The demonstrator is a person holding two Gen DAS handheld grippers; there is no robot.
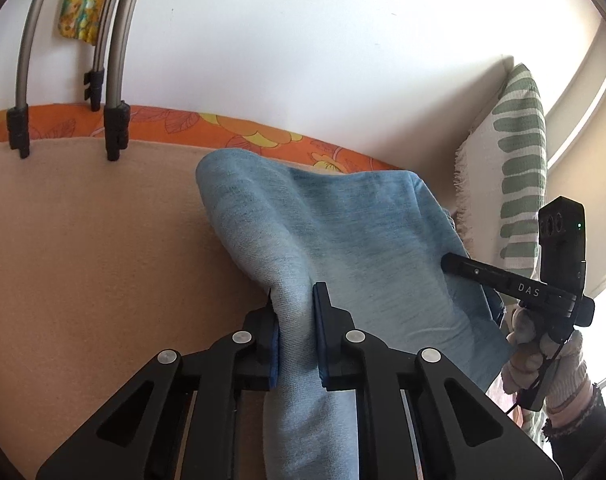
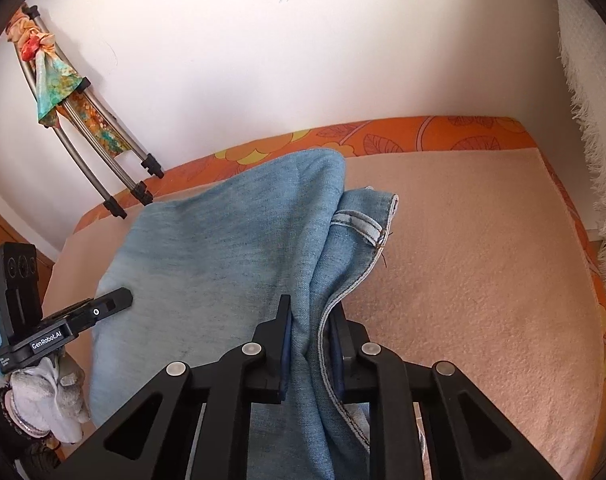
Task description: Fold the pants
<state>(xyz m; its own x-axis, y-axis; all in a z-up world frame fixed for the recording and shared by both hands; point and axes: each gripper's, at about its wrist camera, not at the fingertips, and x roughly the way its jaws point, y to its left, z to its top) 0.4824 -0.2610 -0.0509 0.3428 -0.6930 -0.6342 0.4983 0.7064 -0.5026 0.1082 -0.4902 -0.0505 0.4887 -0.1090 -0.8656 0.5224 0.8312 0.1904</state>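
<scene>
1. Left wrist view: your left gripper (image 1: 295, 312) is pinching a fold of the light-blue jeans (image 1: 343, 232).
2. Right wrist view: your right gripper (image 2: 309, 328) is clamping their seamed edge; jeans are lying over the peach blanket (image 2: 483, 280).

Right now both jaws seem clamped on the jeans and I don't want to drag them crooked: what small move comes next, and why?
Probably lift both ends together and carry them toward the far edge. The left gripper and right gripper each pinch a bunched edge of the light blue denim pants, whose middle sags between them over the peach blanket, so an even, level lift should keep the fold straight.
</scene>
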